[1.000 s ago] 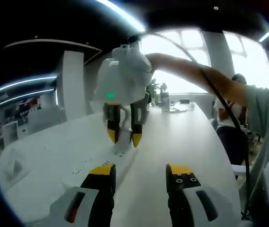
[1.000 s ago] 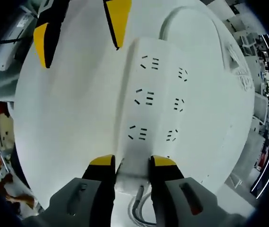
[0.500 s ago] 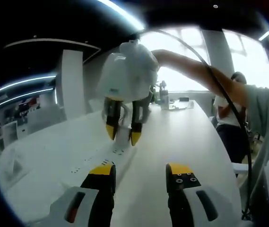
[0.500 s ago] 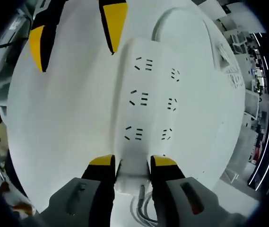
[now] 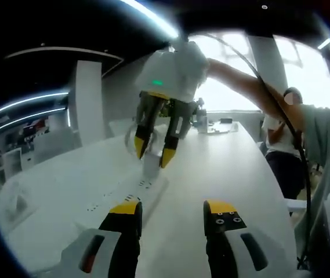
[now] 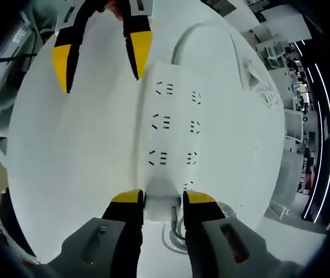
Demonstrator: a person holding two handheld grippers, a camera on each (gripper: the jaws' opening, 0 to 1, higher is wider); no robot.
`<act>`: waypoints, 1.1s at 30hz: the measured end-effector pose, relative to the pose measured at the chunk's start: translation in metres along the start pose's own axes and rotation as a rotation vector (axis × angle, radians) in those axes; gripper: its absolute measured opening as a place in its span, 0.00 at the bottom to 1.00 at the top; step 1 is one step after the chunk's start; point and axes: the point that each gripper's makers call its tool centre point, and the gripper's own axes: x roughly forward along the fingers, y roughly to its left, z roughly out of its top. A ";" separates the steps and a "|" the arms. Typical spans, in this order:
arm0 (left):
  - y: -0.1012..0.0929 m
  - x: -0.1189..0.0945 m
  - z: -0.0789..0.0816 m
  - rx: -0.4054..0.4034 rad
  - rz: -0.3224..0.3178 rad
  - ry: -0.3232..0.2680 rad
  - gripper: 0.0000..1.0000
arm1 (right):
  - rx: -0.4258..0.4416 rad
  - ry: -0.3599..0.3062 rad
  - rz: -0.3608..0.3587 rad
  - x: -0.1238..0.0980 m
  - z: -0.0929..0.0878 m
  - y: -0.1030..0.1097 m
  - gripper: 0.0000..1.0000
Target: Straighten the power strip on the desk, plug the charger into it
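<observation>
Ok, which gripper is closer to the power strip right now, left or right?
Right. The right gripper has its jaws around the cord end of the power strip. The left gripper sits open at the opposite end, one jaw tip by the strip's corner.

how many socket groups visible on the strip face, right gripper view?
6 on the power strip: a left column of three and a right column of three, running away from the right gripper. More may hide under its jaws.

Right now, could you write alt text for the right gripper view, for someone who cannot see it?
The right gripper, yellow-tipped, clamps the near end of a white power strip lying on a white desk; its sockets run away from the camera. The left gripper, jaws apart, hangs at the strip's far end, and a white cord curves off beyond.
</observation>
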 end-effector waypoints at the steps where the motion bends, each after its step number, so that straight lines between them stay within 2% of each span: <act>1: 0.000 0.000 0.000 -0.001 0.000 -0.001 0.44 | 0.002 0.001 0.000 0.001 0.000 0.000 0.25; 10: 0.000 -0.001 -0.001 0.000 -0.002 0.001 0.44 | 0.019 0.045 0.019 0.007 -0.002 0.001 0.25; 15: -0.001 -0.001 -0.001 0.000 -0.006 0.002 0.44 | -0.060 0.087 0.025 0.008 -0.001 0.001 0.24; 21: 0.000 -0.001 -0.003 -0.001 -0.003 0.009 0.44 | -0.072 0.131 0.107 0.010 -0.001 -0.003 0.23; 26: 0.002 -0.002 -0.003 -0.007 0.004 0.005 0.44 | -0.071 0.124 0.111 0.010 0.000 0.003 0.23; 33: 0.000 -0.001 -0.002 -0.011 -0.005 0.004 0.44 | -0.035 0.051 0.118 0.010 0.002 0.005 0.23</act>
